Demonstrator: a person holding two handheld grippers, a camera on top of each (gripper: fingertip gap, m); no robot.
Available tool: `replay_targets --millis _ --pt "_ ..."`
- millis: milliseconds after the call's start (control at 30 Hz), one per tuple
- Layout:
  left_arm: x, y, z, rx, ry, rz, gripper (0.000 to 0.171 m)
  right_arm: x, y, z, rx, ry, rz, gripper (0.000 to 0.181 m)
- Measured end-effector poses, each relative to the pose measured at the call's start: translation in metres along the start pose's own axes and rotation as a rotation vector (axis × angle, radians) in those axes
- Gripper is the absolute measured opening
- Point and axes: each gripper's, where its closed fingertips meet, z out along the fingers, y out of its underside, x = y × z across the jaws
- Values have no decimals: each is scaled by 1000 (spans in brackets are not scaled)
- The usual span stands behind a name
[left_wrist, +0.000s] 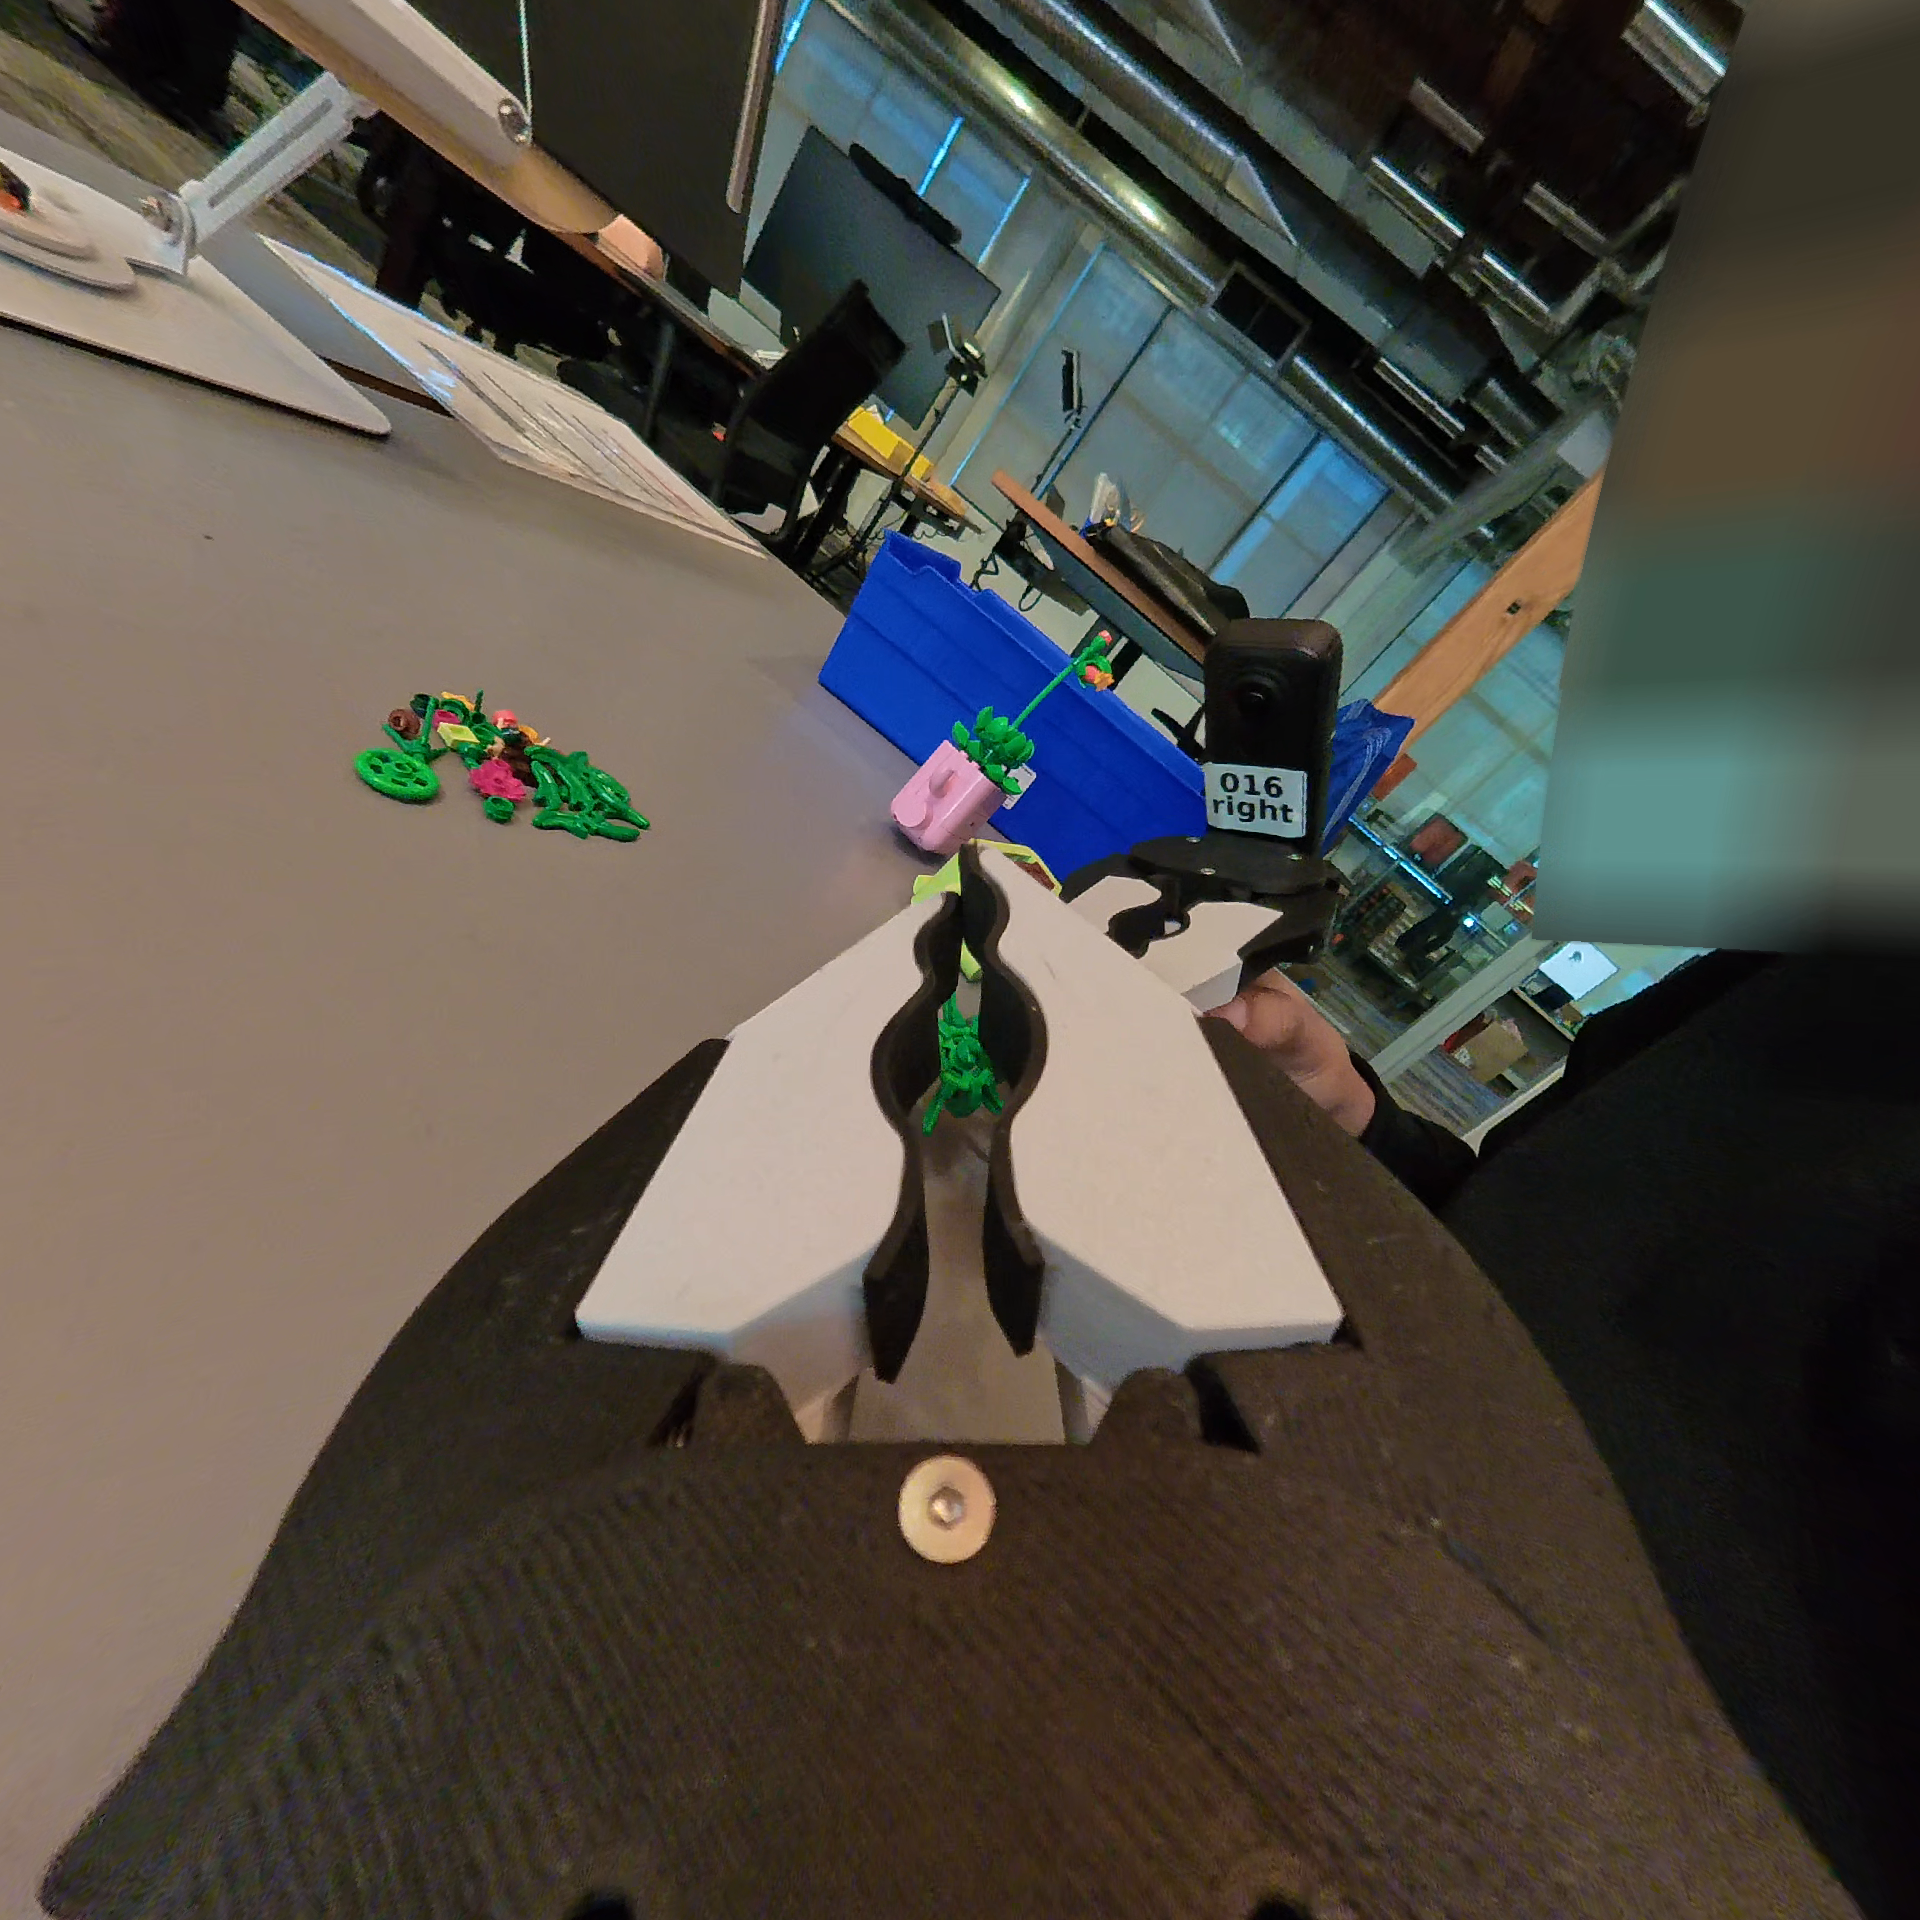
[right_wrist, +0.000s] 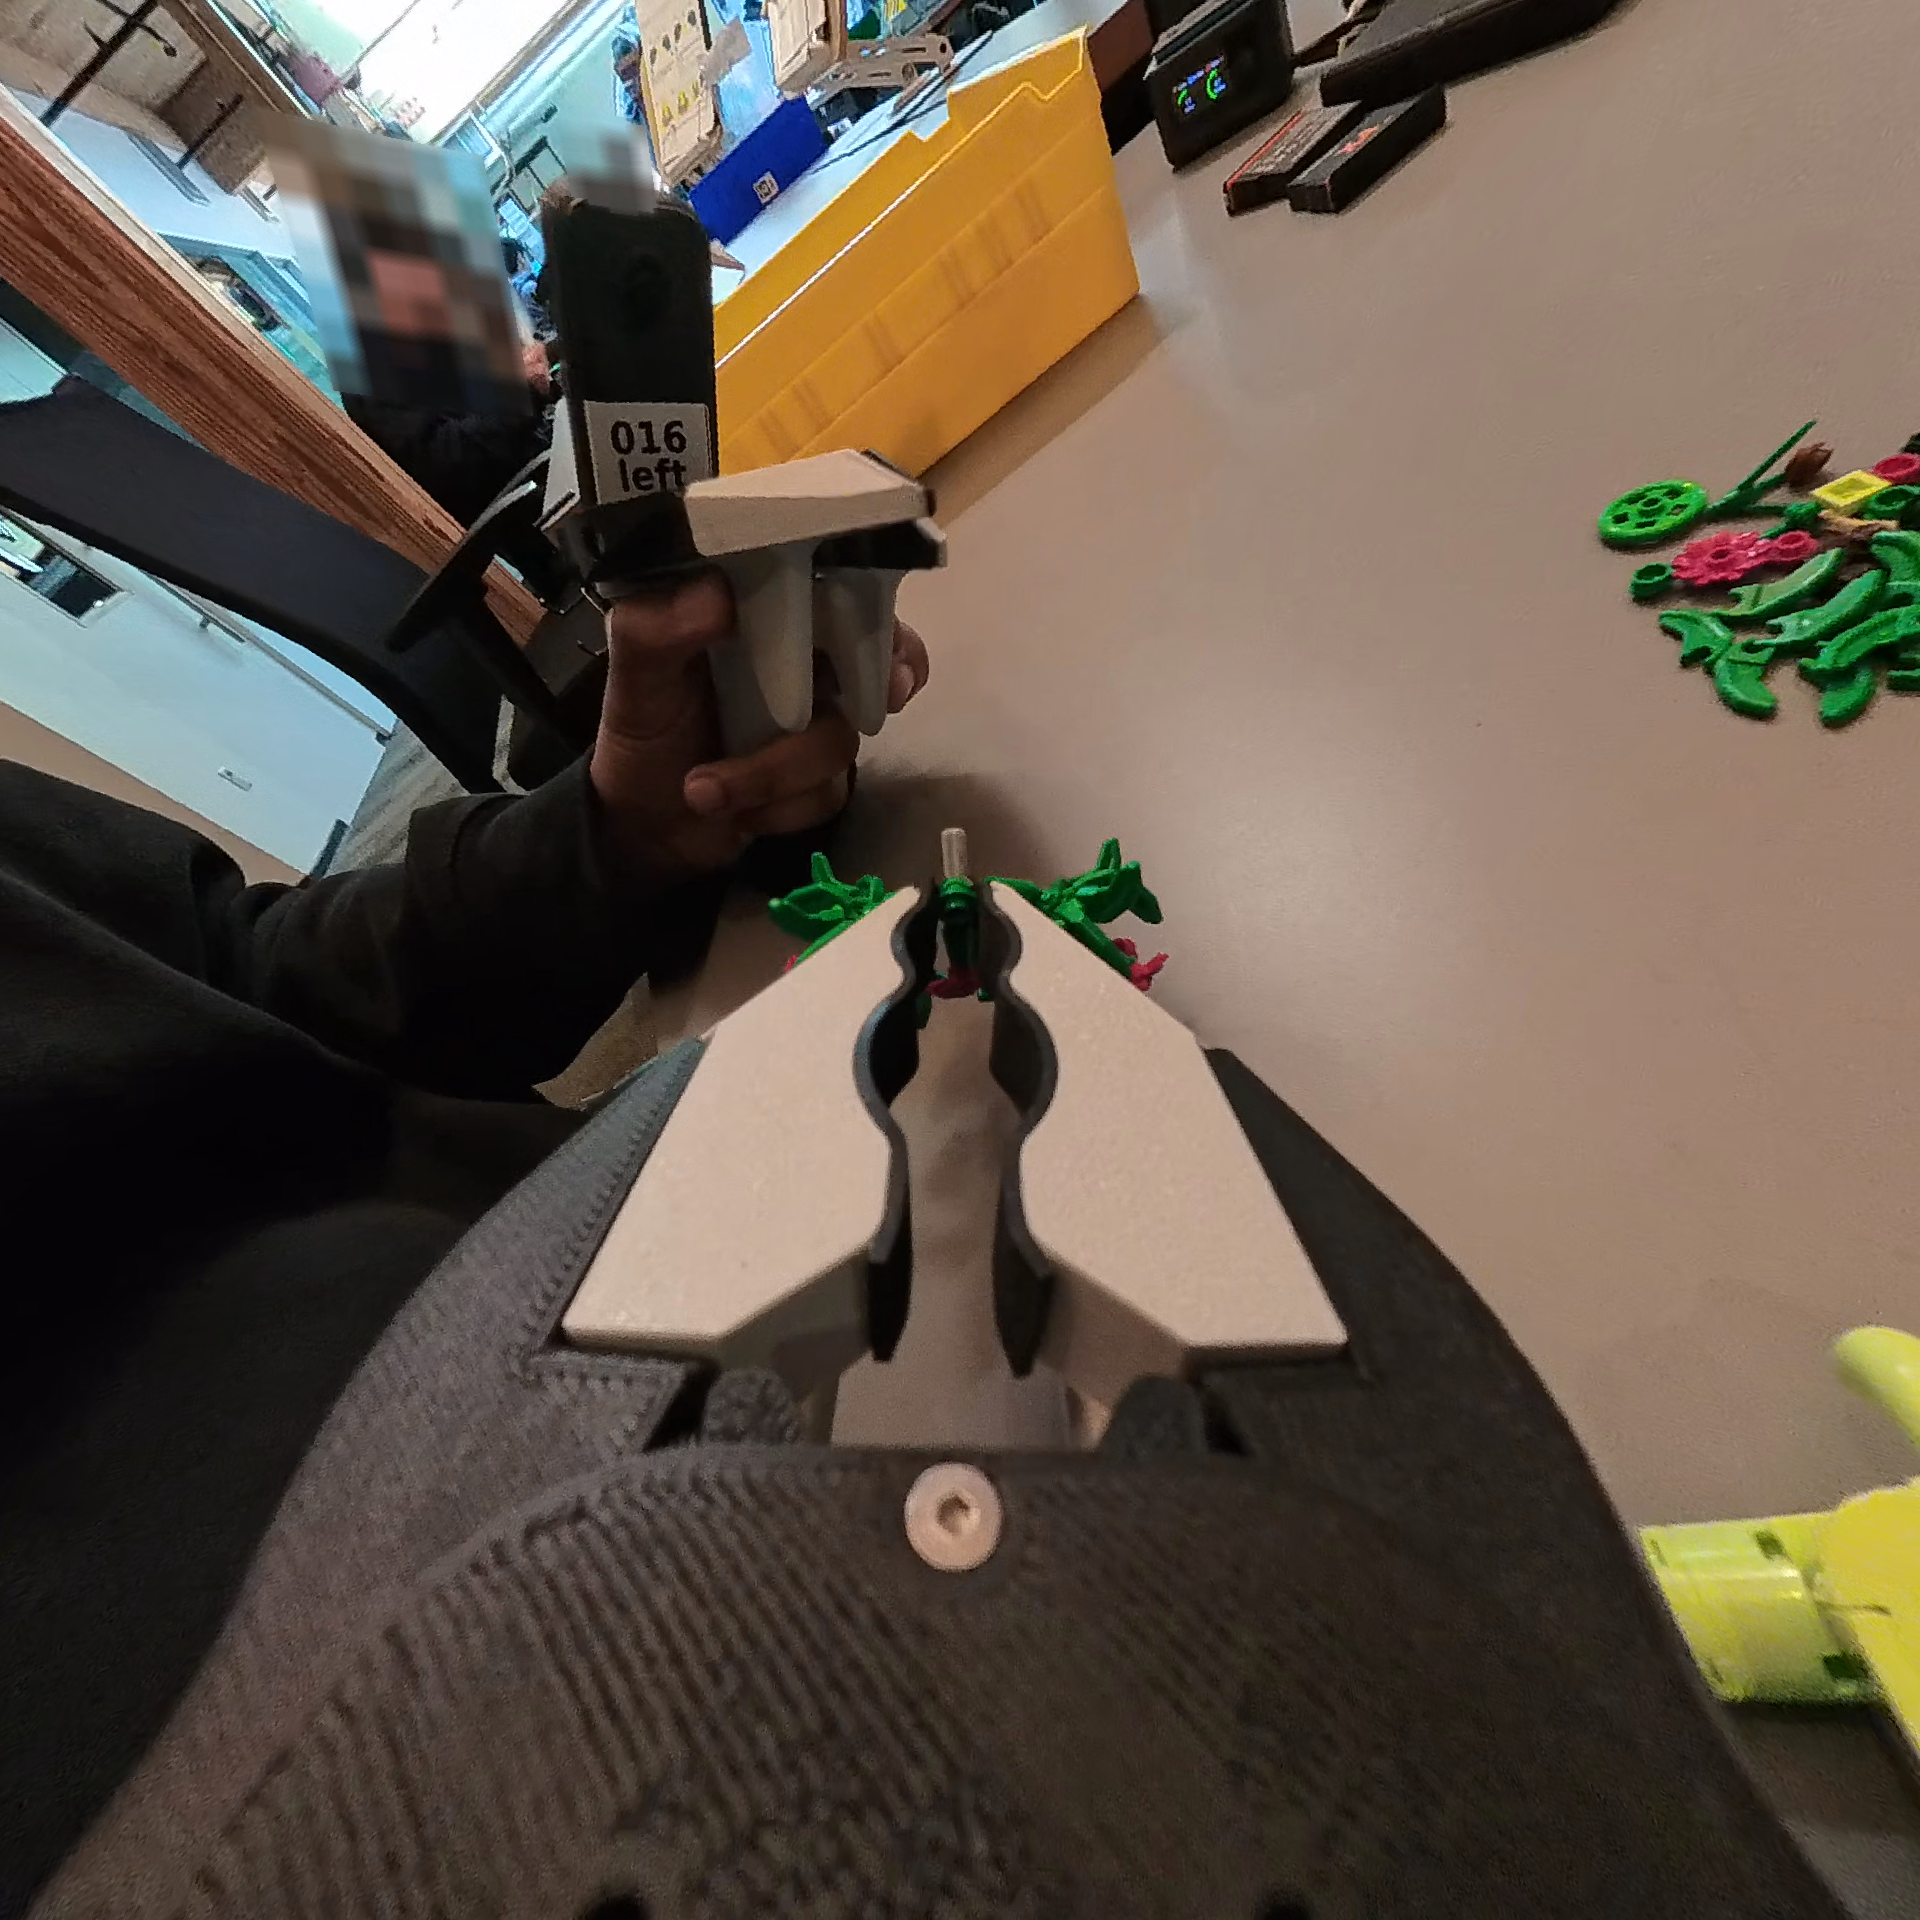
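Note:
My left gripper (left_wrist: 971, 868) hangs above the grey table (left_wrist: 260, 1039) with its tips together. A green leafy piece (left_wrist: 961, 1070) and a lime-green piece (left_wrist: 932, 883) show through and past its gap. In the right wrist view the left gripper (right_wrist: 826, 717) looks empty, with a hand around it. My right gripper (right_wrist: 956, 899) is shut on a green plant stem (right_wrist: 954, 914) with a grey pin, leaves (right_wrist: 1091, 899) and small pink flowers (right_wrist: 1143, 971), low over the table. The right gripper (left_wrist: 1174, 940) sits just right of the left one.
A pink pot with a green plant (left_wrist: 951, 795) stands by a blue bin (left_wrist: 997, 686). A pile of loose green and pink pieces (left_wrist: 499, 769) lies on the table (right_wrist: 1787, 592). A yellow bin (right_wrist: 935, 270), dark devices (right_wrist: 1330, 135), a lime-green object (right_wrist: 1766, 1621) and a white stand base (left_wrist: 208, 343) are nearby. One gripper's finger ends stand about 7 centimeters off the other's.

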Motion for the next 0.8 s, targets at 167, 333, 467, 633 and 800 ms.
replay_targets --millis 167,333,467,633,800 --pt "-1 0 0 1 -10 3 0 0 4 3 -28 20 -28 5" --pt "-1 -1 1 11 -8 -8 0 0 6 5 -43 37 -44 5" --pt "-1 0 2 11 -14 -9 0 1 6 6 -44 47 -45 5" --pt "-3 -1 2 17 -26 -10 14 5 5 5 -33 77 -48 5" --pt "-3 0 3 15 -34 -7 17 7 5 6 -37 105 -60 5"
